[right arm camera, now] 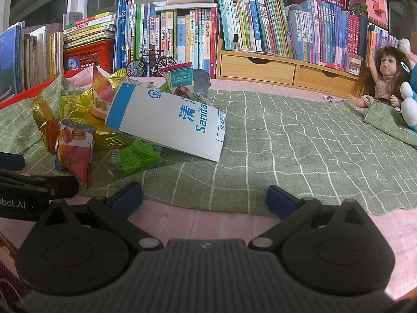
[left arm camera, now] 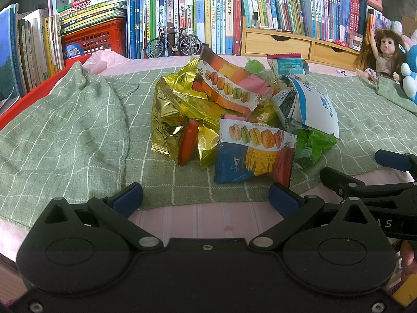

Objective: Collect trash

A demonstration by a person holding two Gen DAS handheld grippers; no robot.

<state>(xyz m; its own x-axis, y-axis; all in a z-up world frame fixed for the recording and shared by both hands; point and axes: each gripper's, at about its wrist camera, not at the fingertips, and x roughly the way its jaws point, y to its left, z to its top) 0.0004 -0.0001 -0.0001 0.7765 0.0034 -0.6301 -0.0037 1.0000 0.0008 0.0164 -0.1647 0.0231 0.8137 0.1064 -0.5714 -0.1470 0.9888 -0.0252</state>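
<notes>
black left gripper [left arm camera: 206, 199], blue fingertips [left arm camera: 127, 199], silver screws.

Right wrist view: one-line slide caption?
Open right hand-held gripper faces a white sanitary bag atop snack wrappers on a green checked cloth.

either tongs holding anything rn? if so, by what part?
Nothing held. Left tongs and right tongs are both open and empty, short of the wrapper pile on the green cloth.

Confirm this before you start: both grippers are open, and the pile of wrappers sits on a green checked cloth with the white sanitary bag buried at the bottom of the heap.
One point is wrong. The white sanitary bag is not buried; the right wrist view shows it lying on top of the pile of wrappers, leaning over the green crumpled wrapper. The rest holds: left gripper and right gripper are open, and the green checked cloth is under the pile.
</notes>
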